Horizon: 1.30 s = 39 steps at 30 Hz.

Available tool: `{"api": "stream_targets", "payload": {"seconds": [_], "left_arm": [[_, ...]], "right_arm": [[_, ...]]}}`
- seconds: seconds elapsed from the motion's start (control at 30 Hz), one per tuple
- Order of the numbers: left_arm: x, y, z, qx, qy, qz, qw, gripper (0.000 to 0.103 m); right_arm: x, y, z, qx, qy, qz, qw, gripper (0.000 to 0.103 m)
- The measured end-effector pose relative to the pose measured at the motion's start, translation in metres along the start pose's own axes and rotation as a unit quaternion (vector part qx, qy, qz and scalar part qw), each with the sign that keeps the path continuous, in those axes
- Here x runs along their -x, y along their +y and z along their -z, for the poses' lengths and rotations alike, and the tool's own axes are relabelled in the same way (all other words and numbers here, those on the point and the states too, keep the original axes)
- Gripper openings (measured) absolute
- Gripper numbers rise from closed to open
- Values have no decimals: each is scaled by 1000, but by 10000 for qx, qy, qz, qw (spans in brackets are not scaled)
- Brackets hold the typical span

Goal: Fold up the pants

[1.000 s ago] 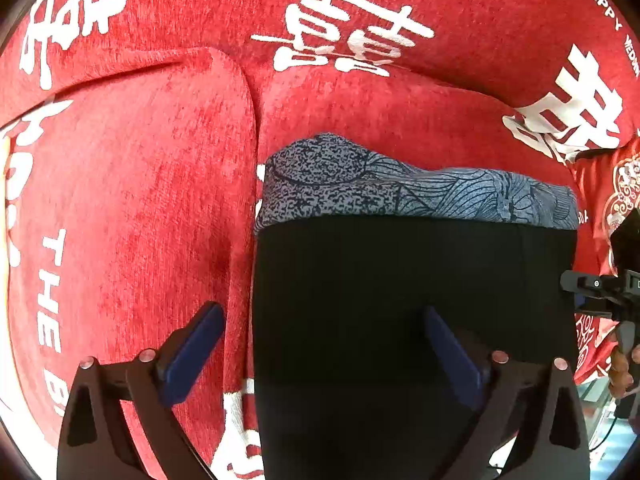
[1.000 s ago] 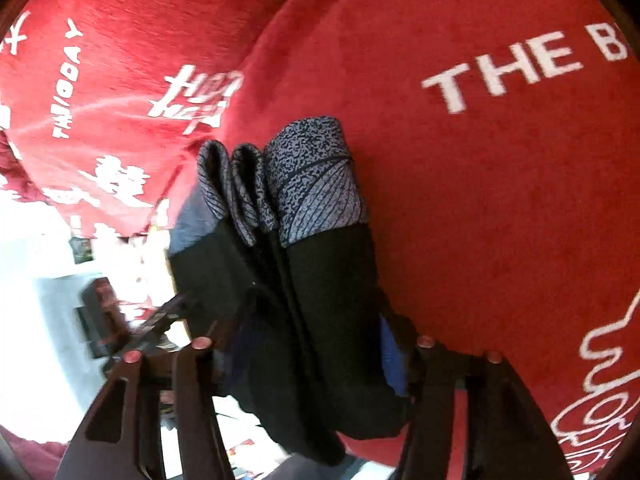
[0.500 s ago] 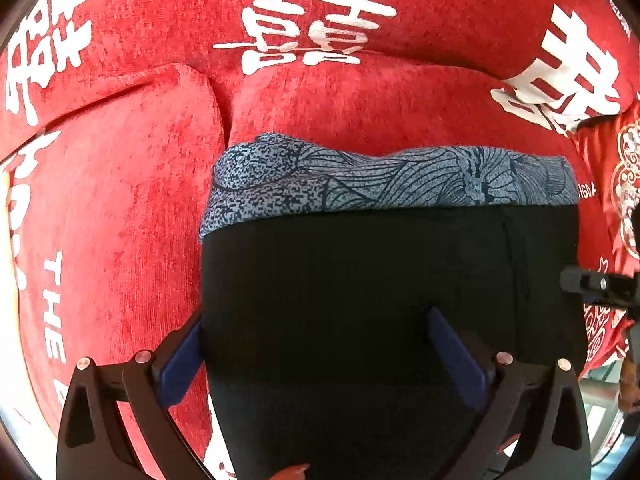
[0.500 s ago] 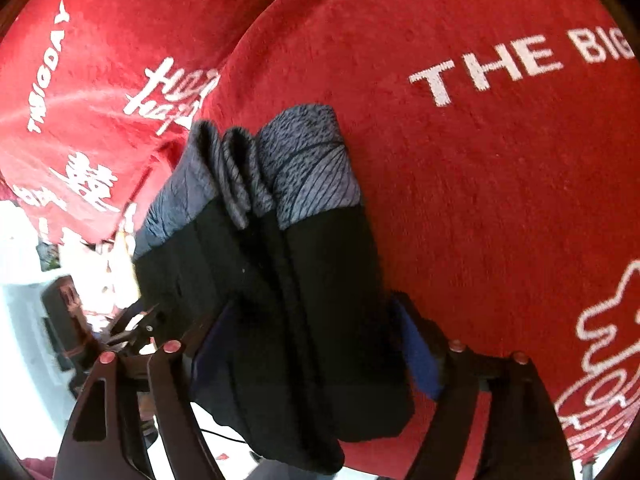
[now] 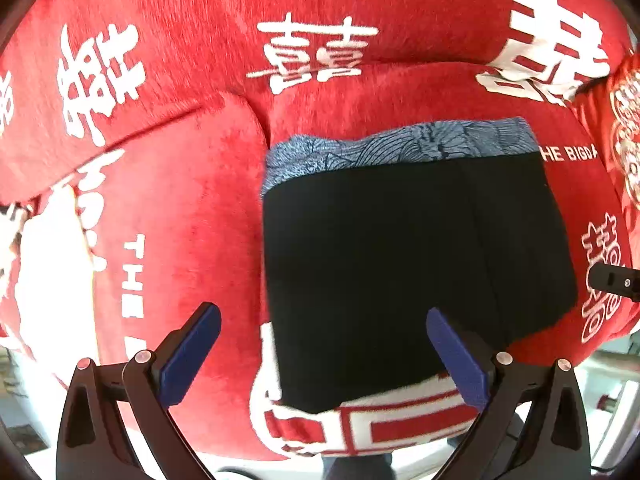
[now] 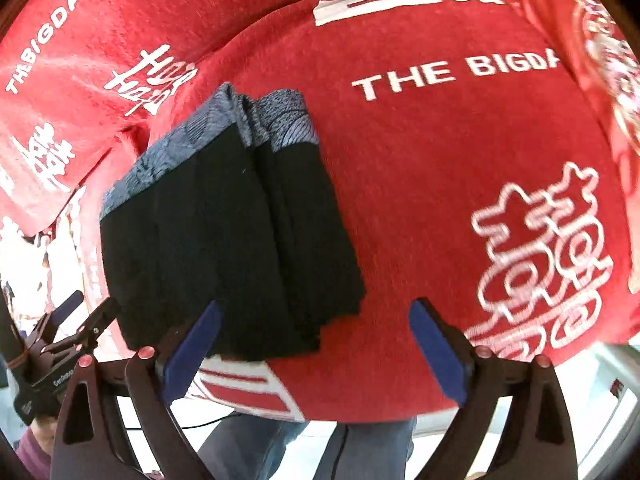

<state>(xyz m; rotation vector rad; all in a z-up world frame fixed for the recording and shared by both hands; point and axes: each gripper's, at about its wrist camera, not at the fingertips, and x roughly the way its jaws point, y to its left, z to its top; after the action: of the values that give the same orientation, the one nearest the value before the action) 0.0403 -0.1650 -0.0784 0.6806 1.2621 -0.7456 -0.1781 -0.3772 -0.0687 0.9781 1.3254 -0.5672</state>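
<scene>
The black pants (image 5: 400,264) with a blue-grey patterned waistband (image 5: 400,144) lie folded into a compact stack on the red cushion; they also show in the right wrist view (image 6: 224,232). My left gripper (image 5: 320,356) is open and empty, hovering just in front of the stack's near edge. My right gripper (image 6: 316,344) is open and empty, near the stack's front right corner. The left gripper also shows at the left edge of the right wrist view (image 6: 60,328).
The red sofa cover (image 5: 168,200) with white lettering covers the seat cushions and backrest. A seam between cushions (image 5: 260,128) runs left of the pants. The cushion's front edge (image 6: 400,412) drops to a bright floor, where jeans-clad legs (image 6: 360,448) stand.
Both grippers have let go of the pants and pulled back toward the cushion's front edge. The folded stack now rests on the cushion on its own.
</scene>
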Motion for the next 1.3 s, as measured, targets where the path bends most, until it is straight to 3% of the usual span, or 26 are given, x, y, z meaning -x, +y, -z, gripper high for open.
{"api": "stream_targets", "payload": {"seconds": [0.2, 0.4, 0.67, 1.0, 1.3], "left_arm": [[36, 5, 2, -133, -13, 3, 9999, 103], [70, 4, 14, -83, -10, 45, 10000, 103], [101, -6, 35, 434, -32, -28, 9990, 103], [137, -39, 52, 570, -147, -152, 9982, 103], [155, -43, 62, 658, -186, -300, 9972, 103]], "right_arm": [[32, 26, 23, 178, -72, 203, 9996, 97], [63, 39, 40, -29, -162, 198, 9997, 97], [92, 55, 51, 463, -138, 313, 9983, 97], [123, 48, 61, 835, -212, 281, 9959, 97], [130, 45, 73, 911, -208, 260, 9953, 97]]}}
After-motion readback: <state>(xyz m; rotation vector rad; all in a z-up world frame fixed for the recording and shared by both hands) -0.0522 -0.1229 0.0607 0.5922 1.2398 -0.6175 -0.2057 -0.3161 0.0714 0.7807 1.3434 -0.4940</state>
